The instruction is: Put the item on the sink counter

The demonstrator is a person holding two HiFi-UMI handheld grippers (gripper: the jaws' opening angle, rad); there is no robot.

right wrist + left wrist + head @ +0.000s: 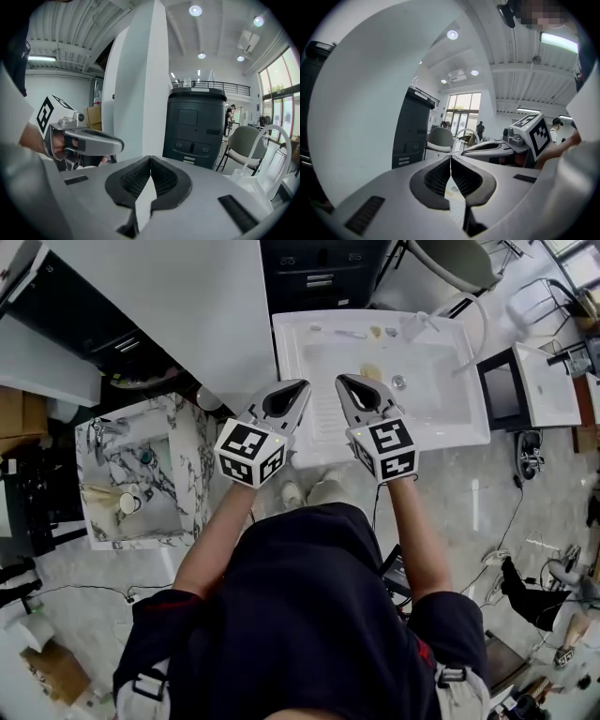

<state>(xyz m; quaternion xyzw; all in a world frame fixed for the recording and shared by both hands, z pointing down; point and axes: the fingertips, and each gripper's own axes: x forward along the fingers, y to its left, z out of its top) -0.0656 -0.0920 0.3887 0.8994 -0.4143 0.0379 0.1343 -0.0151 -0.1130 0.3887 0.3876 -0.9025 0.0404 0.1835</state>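
A white sink (289, 345) stands in front of me in the head view. A small yellowish item (372, 372) lies in its basin beside the drain (398, 382). Several small things rest on the back ledge near the faucet (418, 324). My left gripper (304, 384) and right gripper (340, 380) hover side by side above the sink's front part. Both are shut with nothing between the jaws. In the left gripper view the left gripper (450, 158) has its jaws pressed together. The right gripper (150, 158) shows the same in its own view.
A marble-patterned sink (184, 418) holding a cup stands at the left. A dark cabinet (319, 273) and a grey chair (455, 261) are behind the white sink. Another white basin (553, 395) is at the right. Cables lie on the floor.
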